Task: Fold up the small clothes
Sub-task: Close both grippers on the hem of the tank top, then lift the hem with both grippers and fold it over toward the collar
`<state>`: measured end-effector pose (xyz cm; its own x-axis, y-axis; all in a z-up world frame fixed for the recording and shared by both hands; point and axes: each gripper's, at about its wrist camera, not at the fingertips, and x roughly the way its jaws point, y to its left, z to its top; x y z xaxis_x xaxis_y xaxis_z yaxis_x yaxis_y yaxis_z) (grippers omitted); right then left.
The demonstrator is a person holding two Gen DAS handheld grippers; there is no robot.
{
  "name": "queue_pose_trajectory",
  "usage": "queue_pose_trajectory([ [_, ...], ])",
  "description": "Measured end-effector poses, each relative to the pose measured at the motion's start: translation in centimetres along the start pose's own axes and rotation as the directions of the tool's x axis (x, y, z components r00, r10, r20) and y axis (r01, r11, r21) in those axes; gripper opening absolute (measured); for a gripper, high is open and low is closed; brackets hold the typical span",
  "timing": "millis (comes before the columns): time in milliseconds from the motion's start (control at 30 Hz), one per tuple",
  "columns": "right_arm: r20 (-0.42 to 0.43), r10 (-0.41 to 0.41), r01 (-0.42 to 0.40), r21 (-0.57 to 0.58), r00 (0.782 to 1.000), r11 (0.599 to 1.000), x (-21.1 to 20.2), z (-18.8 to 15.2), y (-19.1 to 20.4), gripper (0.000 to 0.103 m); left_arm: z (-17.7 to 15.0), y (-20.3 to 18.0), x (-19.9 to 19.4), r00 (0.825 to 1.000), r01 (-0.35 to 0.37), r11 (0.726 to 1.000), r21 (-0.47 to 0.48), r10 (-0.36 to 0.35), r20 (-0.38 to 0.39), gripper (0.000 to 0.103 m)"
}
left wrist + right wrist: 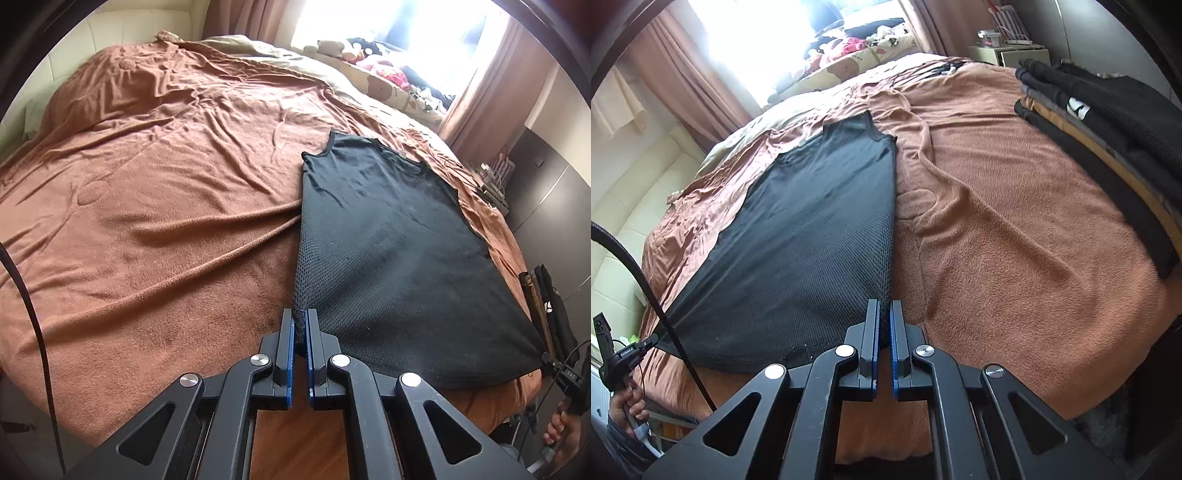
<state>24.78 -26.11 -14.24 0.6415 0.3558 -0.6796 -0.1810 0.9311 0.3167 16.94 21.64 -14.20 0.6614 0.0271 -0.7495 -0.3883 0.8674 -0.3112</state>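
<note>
A black mesh sleeveless top (pixel 399 251) lies spread flat on the brown blanket (pixel 166 206), its neck end toward the window. My left gripper (pixel 301 317) is shut on the top's near left hem corner. My right gripper (pixel 884 308) is shut on the near right hem corner of the same top (pixel 798 236). The hem is stretched taut between the two grippers. The right gripper also shows at the edge of the left wrist view (pixel 565 376), and the left gripper at the edge of the right wrist view (pixel 624 354).
A stack of folded dark and tan clothes (pixel 1108 140) sits on the blanket (pixel 1015 221) at the right. Soft toys and pillows (pixel 388 70) lie below the bright window. A bedside stand (pixel 1008 51) stands beyond the bed. A black cable (pixel 33 325) hangs at the left.
</note>
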Motion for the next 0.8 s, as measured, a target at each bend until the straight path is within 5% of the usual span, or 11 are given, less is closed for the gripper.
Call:
queue_pose_trajectory([
  [800, 0.104, 0.050, -0.043, -0.069, 0.993, 0.997, -12.6, -5.2, -1.2, 0.001, -7.8, -0.7, -11.9, 0.995, 0.053, 0.999, -0.009, -0.052, 0.085, 0.005],
])
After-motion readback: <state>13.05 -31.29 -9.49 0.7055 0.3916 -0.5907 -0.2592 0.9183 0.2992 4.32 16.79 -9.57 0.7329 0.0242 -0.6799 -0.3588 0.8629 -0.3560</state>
